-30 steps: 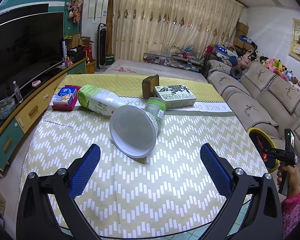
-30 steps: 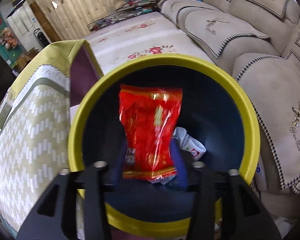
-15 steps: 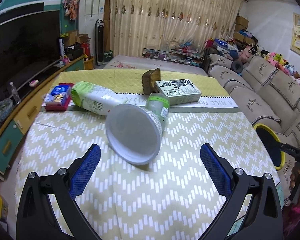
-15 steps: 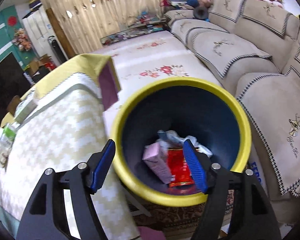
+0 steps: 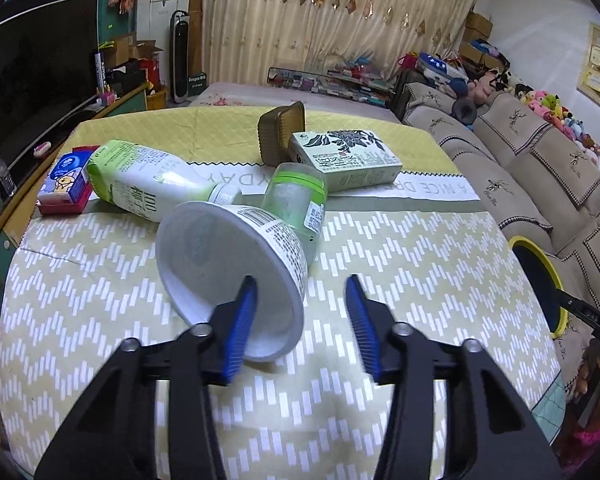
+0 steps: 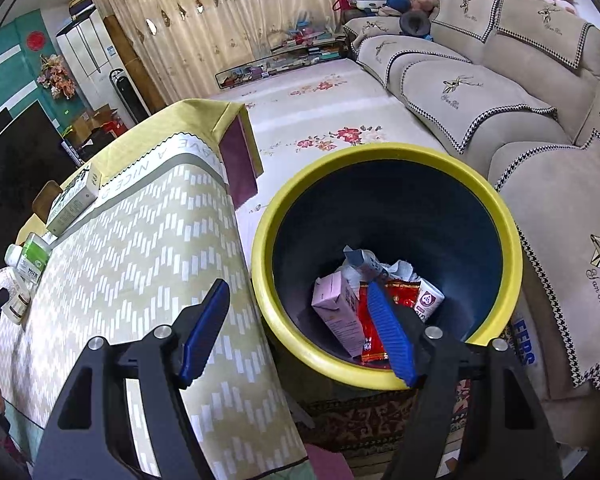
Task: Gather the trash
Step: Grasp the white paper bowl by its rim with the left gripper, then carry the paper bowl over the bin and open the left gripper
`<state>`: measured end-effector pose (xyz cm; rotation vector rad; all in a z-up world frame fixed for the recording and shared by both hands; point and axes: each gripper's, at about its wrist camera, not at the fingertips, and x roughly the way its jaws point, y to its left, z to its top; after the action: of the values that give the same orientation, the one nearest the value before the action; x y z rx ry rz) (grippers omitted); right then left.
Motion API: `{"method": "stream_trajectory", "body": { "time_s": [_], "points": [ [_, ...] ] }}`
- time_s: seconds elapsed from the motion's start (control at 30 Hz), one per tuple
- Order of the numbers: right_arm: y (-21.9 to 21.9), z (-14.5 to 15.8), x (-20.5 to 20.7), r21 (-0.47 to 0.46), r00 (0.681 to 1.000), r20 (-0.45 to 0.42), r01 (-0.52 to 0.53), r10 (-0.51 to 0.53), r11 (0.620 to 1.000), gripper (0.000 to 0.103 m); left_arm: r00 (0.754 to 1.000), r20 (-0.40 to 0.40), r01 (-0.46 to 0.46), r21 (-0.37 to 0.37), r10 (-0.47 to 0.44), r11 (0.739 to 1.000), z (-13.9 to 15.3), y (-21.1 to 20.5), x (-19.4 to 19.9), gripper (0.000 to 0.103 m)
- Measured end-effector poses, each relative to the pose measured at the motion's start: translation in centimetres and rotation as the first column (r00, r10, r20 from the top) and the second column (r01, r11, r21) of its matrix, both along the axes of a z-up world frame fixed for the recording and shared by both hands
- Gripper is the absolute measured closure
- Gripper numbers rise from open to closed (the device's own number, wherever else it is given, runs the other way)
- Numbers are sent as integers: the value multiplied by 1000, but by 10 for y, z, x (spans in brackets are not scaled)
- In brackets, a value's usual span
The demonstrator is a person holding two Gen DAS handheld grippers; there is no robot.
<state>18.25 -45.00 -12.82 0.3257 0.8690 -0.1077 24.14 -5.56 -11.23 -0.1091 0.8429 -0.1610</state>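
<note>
A white paper bowl (image 5: 228, 276) lies on its side on the chevron tablecloth (image 5: 400, 264). My left gripper (image 5: 302, 312) is open; its left finger sits inside the bowl's mouth and the right finger outside the rim. Behind the bowl lie a green-capped plastic jar (image 5: 296, 204) and a green-and-white milk bottle (image 5: 148, 184). My right gripper (image 6: 296, 328) is open and empty above the near rim of the yellow-rimmed trash bin (image 6: 496, 208). The bin holds a red snack bag (image 6: 370, 320), a pink carton (image 6: 336, 312) and crumpled wrappers.
A tea box (image 5: 348, 160), a brown tin (image 5: 280, 132) and a blue-and-red box (image 5: 66, 184) lie at the back of the table. The bin also shows at the right in the left wrist view (image 5: 556, 276). A beige sofa (image 6: 520, 92) stands beside the bin.
My left gripper has moved forward and narrowed around the bowl's rim. My right gripper let go of the red snack bag into the bin, opened and drew back upward.
</note>
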Motion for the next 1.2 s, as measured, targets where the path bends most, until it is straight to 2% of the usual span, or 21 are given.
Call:
{"method": "stream_trajectory", "body": {
  "time_s": [0.2, 0.3, 0.6, 0.83, 1.03, 1.2],
  "points": [
    [-3, 3, -7, 6, 1000, 11, 10, -10, 1000, 35, 1000, -4, -4, 16, 4, 1000, -4, -4, 6, 92],
    [-4, 4, -11, 9, 1000, 17, 12, -12, 1000, 35, 1000, -1, -3, 10, 3, 1000, -4, -4, 6, 97],
    [-2, 8, -23, 18, 999, 36, 14, -15, 1000, 35, 999, 46, 24, 2, -24, 1000, 12, -11, -18, 97],
    [-10, 16, -39, 28, 997, 69, 34, -35, 999, 35, 984, 109, 141, -3, -140, 990, 43, -49, -38, 97],
    [-26, 30, -66, 23, 988, 126, 85, -87, 996, 31, 954, 129, 273, -8, -270, 962, 62, -102, -38, 97],
    [-48, 41, -96, 10, 974, 165, 158, -157, 987, 31, 908, 126, 406, -24, -401, 913, 70, -162, -32, 97]
  ]
}}
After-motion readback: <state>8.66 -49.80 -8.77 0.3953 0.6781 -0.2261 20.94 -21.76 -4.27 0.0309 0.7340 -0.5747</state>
